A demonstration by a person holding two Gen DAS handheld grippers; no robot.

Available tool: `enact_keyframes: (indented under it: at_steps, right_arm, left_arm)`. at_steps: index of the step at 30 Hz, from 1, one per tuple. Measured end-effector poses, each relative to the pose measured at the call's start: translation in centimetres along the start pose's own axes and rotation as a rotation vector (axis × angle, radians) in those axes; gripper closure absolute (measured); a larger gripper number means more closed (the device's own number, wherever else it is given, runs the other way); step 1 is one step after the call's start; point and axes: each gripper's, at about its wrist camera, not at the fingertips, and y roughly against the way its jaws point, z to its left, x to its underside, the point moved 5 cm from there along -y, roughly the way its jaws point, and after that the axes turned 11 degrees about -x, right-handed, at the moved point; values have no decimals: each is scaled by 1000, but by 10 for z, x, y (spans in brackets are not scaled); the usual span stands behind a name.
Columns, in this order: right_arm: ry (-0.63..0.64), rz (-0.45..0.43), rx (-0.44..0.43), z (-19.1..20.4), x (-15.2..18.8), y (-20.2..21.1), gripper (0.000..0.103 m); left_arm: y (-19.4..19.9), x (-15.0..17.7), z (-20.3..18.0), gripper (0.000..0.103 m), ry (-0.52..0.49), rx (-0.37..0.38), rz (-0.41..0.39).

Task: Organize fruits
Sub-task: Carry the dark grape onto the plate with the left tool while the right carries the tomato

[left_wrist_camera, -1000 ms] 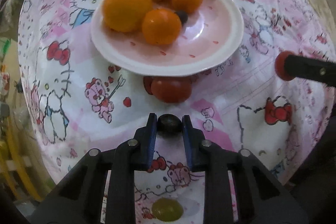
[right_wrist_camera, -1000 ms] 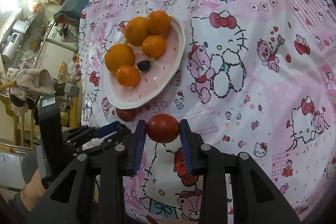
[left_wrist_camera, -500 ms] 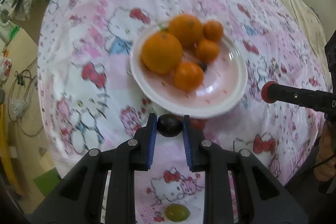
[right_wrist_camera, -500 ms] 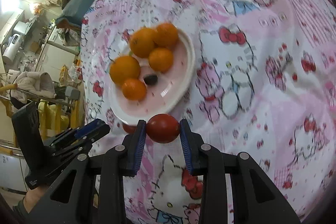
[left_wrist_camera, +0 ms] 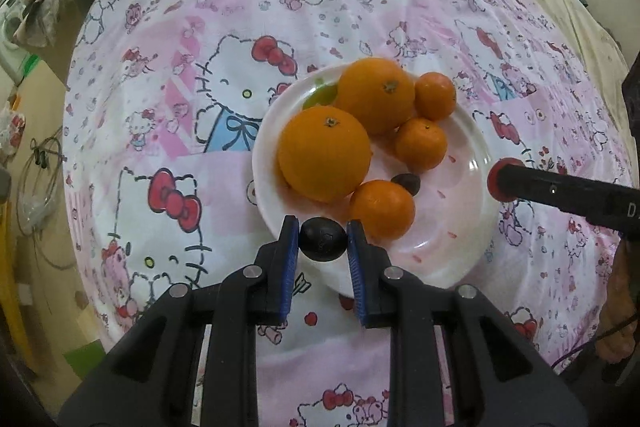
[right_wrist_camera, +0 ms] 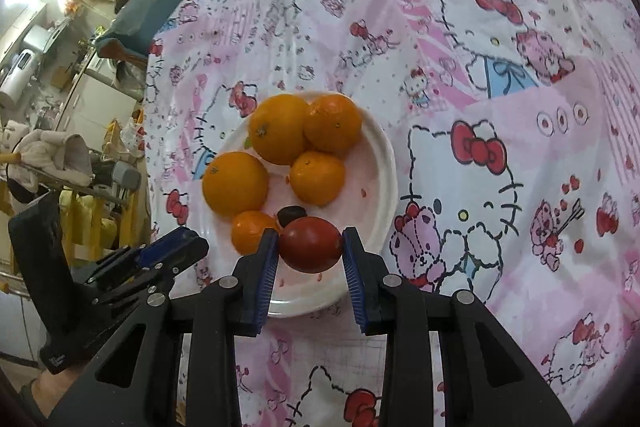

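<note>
A white plate (left_wrist_camera: 460, 227) on the Hello Kitty cloth holds several oranges (left_wrist_camera: 324, 153), a dark grape (left_wrist_camera: 406, 183) and a green fruit (left_wrist_camera: 320, 95) behind them. My left gripper (left_wrist_camera: 323, 241) is shut on a dark grape (left_wrist_camera: 323, 239) above the plate's near rim. My right gripper (right_wrist_camera: 310, 245) is shut on a red tomato (right_wrist_camera: 310, 243) above the plate (right_wrist_camera: 384, 163), next to the dark grape (right_wrist_camera: 291, 215) lying there. The right gripper shows in the left wrist view as a black bar with the tomato at its tip (left_wrist_camera: 500, 179). The left gripper also shows at the right wrist view's left edge (right_wrist_camera: 172, 247).
The pink cloth (left_wrist_camera: 168, 131) covers a round table whose edge drops off at the left. Cluttered furniture and cloths (right_wrist_camera: 48, 151) stand beyond the table's left side in the right wrist view. A person's hand (left_wrist_camera: 616, 311) is at the right edge.
Both grippers have risen and moved forward over the plate with their fruits held. The plate now sits lower and closer in both views. The green grape on the cloth has left view.
</note>
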Motion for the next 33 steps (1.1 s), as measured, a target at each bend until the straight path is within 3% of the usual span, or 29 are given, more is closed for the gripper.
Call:
enact_keyframes:
  at_steps: [8,25,27,28,29,30,33]
  right_arm:
    - [-45,2,14,-17,6,-7,69]
    - [-48,-4,20,-13,6,-7,66]
    - [-52,-11,13,-11,5,-6,64]
    - [-52,-15,10,-11,5,-5,57]
    - [-49,-26,8,-9,4,-3,46]
    - [-44,-36,9,-8,4,-2,43]
    - [-26,-48,10,-5,2,1,42]
  left_arm:
    - [-7,1,-5,82,-6,-8,8]
    - [-10,0,-5,82,26,19,20]
    - [-10,0,-4,81,31,21,23]
    - [-10,0,-4,81,32,27,26]
    - [-9,0,-4,74,32,31,26]
    - [-9,0,-5,63,29,34,25]
    - [-5,0,-7,43,21,23,11]
